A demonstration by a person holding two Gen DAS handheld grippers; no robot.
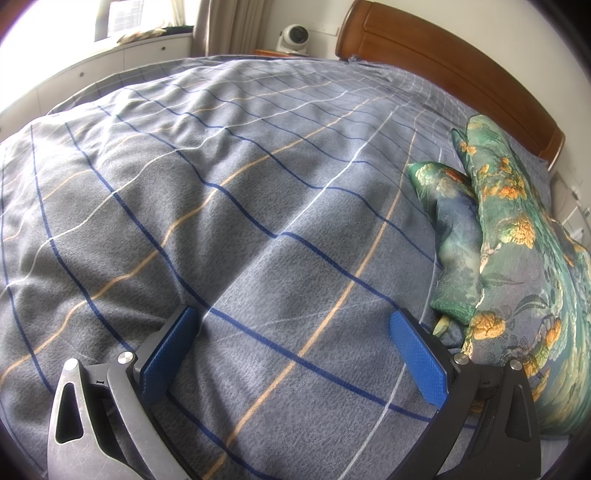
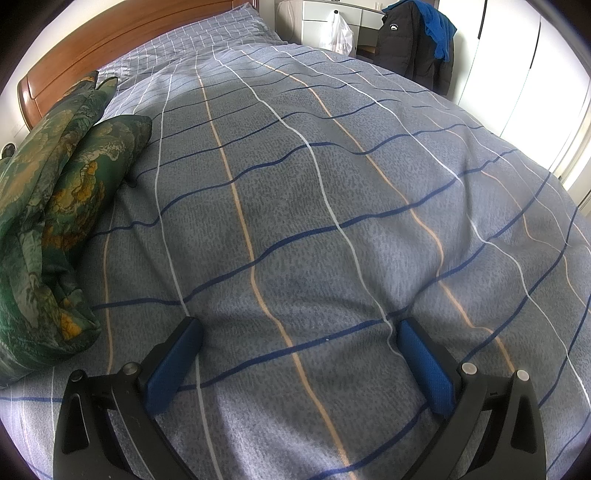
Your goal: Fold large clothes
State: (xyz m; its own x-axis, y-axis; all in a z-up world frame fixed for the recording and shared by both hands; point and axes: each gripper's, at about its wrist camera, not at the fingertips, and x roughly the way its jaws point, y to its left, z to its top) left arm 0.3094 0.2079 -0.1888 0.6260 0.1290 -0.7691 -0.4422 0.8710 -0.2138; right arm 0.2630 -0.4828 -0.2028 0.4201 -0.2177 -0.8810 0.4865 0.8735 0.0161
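Note:
A green garment with orange and gold flower print (image 1: 506, 236) lies bunched on the bed, at the right edge of the left wrist view. In the right wrist view the same flowered garment (image 2: 55, 192) is heaped at the left edge. My left gripper (image 1: 291, 321) hovers open over the grey checked bedcover (image 1: 221, 192), its right blue finger (image 1: 417, 354) close beside the garment but apart from it. My right gripper (image 2: 299, 328) is open too, above the bedcover (image 2: 332, 184), well to the right of the garment. Nothing is between either pair of fingers.
A wooden headboard (image 1: 443, 62) runs along the bed's far side. A white fan (image 1: 295, 35) stands on a bedside table by curtains. A dark jacket with a blue cloth (image 2: 417, 40), a white plastic bag (image 2: 338, 33) and white cabinets (image 2: 517, 74) stand beyond the bed.

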